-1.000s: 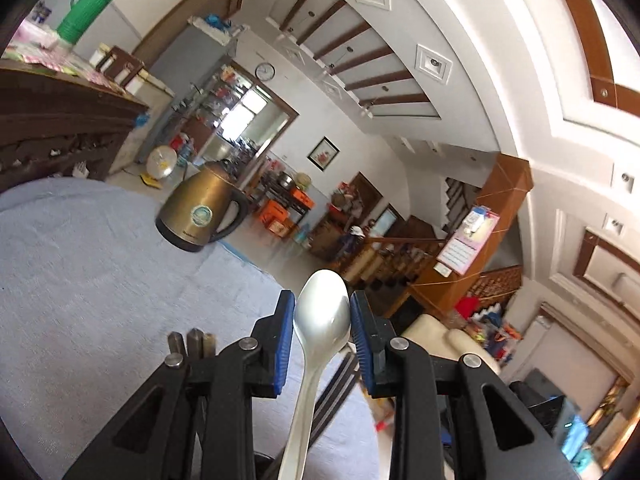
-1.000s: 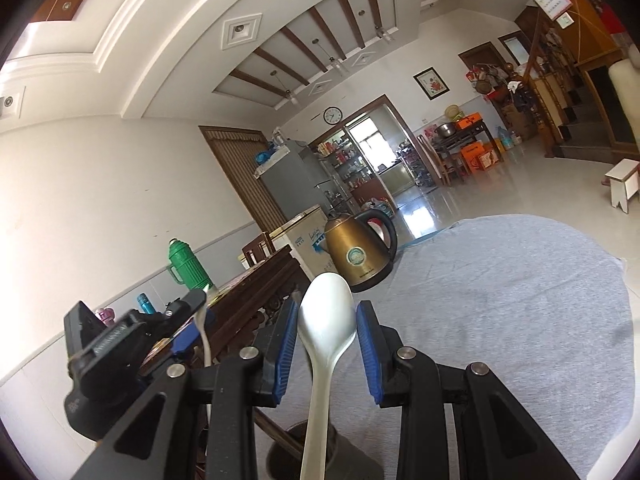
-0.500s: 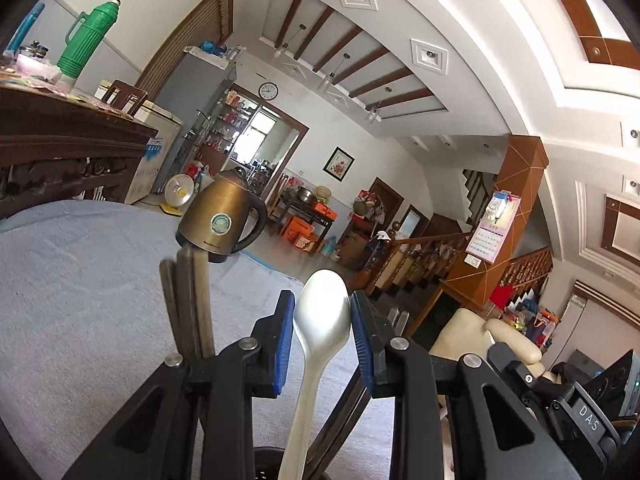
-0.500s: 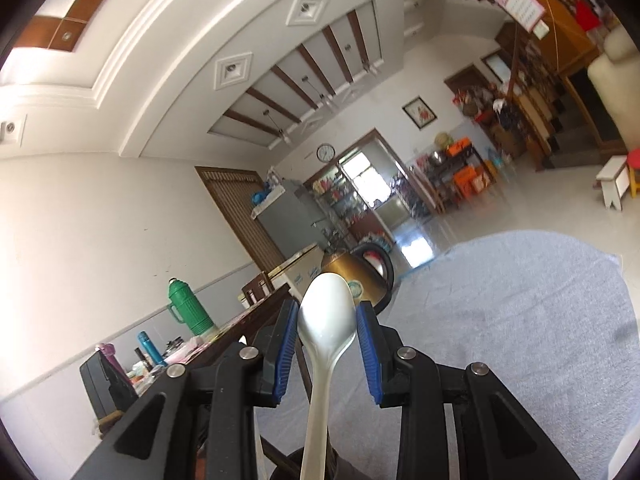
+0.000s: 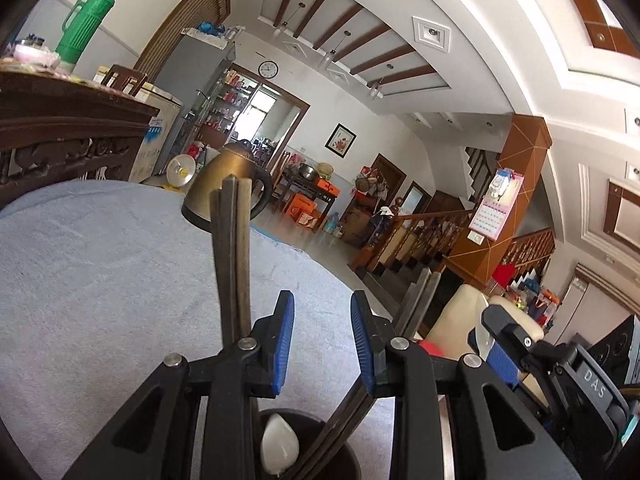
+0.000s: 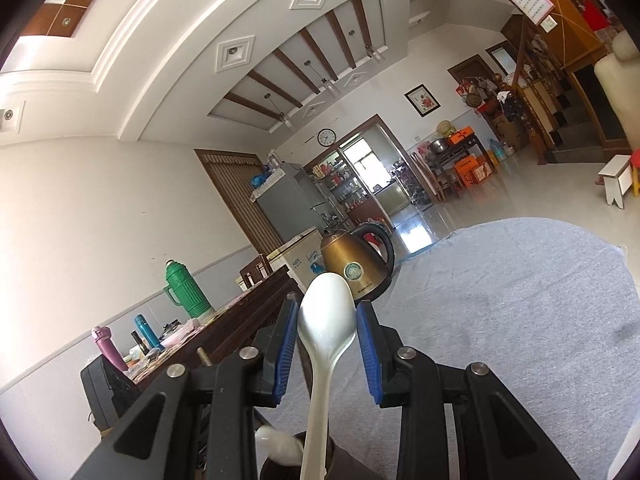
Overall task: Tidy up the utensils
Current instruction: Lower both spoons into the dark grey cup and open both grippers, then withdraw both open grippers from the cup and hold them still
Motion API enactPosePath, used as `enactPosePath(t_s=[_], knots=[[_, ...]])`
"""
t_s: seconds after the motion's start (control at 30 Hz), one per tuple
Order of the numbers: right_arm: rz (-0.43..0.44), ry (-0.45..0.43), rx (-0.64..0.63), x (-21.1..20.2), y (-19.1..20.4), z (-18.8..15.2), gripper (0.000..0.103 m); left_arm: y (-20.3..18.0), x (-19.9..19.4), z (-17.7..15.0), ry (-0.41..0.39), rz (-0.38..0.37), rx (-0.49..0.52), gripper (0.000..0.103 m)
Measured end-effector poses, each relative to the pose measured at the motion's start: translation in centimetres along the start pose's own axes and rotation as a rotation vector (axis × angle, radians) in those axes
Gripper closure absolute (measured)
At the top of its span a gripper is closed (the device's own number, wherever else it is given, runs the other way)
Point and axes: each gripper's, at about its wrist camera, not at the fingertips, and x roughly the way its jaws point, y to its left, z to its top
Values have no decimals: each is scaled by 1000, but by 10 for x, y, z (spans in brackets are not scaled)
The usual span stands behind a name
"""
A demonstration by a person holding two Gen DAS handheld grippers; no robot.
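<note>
Two wrist-camera views, each looking out along a gripper over a round counter point(image 5: 100, 264) covered in grey cloth.

In the left wrist view, the left gripper point(image 5: 322, 340) stands wide and holds nothing. At the bottom centre of the frame, directly beneath it, sits a dark cup point(image 5: 344, 456). A white spoon point(image 5: 279, 448) lies inside the cup, bowl end showing. Dark chopsticks point(image 5: 232, 256) rise from the cup, nearly upright, left of the gripper. A brass-coloured kettle point(image 5: 224, 184) stands beyond, mid-frame.

In the right wrist view, the right gripper point(image 6: 327, 344) holds a second white spoon point(image 6: 326, 332), its bowl sitting between the blue pads point(image 6: 287, 344). The spoon's long axis runs straight down the centre of the frame, handle pointing toward the cup at the bottom edge. The first spoon peeks out lower left of it.

The held spoon already appears lined up over the cup, so the right gripper is likely the one to lower and release.
</note>
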Motion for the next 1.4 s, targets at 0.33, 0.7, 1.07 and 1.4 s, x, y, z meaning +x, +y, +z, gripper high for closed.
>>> enactPosePath(t_s=[0.33,0.7,1.07,1.4], knots=[[3,-62,-24,5,13,-8,70,-18,-47,21,-95,100,179,72],[-59,-170,-143,24,48,-35,70,8,-68,34,-150,233,198,53],[-95,-203,-277,22,62,-58,69,25,-67,30,-113,248,174,53],[-137,-67,-287,0,58,-27,39,-7,-69,21,105,323,341,31]])
